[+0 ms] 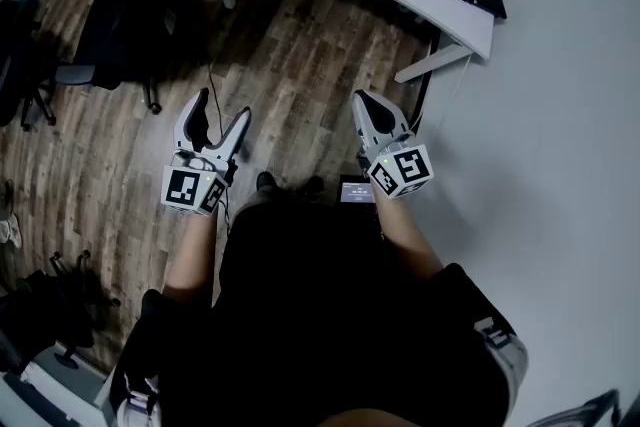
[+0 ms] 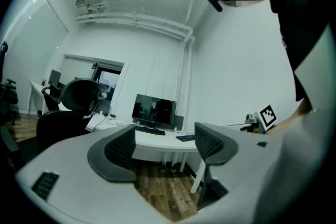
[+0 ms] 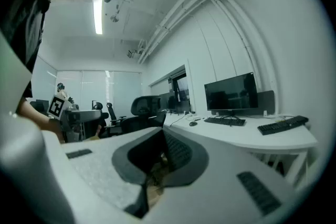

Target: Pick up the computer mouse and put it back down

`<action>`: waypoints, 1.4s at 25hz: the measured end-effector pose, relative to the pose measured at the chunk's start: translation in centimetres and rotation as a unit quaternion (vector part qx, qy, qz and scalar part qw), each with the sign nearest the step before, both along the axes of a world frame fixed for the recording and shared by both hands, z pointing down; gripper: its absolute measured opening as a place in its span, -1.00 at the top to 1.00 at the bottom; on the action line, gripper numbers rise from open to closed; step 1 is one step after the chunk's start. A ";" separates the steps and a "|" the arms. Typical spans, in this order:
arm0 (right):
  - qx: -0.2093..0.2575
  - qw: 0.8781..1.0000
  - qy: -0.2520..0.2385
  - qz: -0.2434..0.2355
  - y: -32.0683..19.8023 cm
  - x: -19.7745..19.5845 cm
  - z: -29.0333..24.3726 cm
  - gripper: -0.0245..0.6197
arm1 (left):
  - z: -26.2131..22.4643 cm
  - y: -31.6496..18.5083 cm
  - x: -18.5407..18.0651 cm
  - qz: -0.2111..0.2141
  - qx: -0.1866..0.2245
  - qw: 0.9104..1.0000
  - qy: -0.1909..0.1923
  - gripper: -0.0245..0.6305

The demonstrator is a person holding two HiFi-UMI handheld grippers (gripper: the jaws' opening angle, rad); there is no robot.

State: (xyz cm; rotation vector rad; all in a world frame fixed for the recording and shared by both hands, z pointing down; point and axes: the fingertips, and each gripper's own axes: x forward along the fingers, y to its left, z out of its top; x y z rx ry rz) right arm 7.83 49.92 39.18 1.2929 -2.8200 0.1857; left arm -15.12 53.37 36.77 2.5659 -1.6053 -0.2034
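So the left gripper (image 1: 222,105) is spread wide, nothing in it, the right gripper (image 1: 365,101) is pinched closed (empty too), and the mouse (image 3: 193,123) sits on the white desk (image 3: 239,137), well apart from both.

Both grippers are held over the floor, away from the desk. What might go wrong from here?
1. The right gripper is shut; unless opened on approach, it may shove the small dark computer mouse across the white desk rather than grasp it.
2. The mouse lies close to a black keyboard; the wide-open left gripper might catch that too.
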 end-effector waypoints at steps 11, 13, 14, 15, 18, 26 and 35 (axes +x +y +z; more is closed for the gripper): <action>0.061 0.998 -0.026 -0.012 4.1 7.3 -3.3 0.91 | -1.0 3.0 6.0 0.000 -0.012 1.000 0.013 -0.09; 0.058 0.998 -0.040 0.000 4.7 8.8 -2.8 0.91 | -1.0 3.1 6.7 -0.001 -0.017 1.000 0.011 -0.09; 0.054 0.998 -0.038 0.007 4.8 9.5 -2.4 0.91 | -1.0 3.1 7.0 -0.002 -0.016 1.000 0.010 -0.09; 0.048 0.998 -0.034 0.015 4.7 10.3 -2.0 0.91 | -1.0 3.0 7.4 -0.003 -0.015 1.000 0.011 -0.09; 0.041 0.998 -0.029 0.027 4.2 12.4 -1.6 0.91 | -1.5 2.6 9.0 -0.003 -0.012 1.000 0.015 -0.09; 0.055 0.997 -0.052 0.031 3.1 16.7 -2.5 0.91 | -2.0 1.5 13.8 -0.002 -0.004 1.000 -0.002 -0.08; 0.031 0.998 -0.053 0.010 2.1 18.1 -0.2 0.91 | 0.1 2.3 15.6 -0.018 -0.027 0.999 -0.003 -0.08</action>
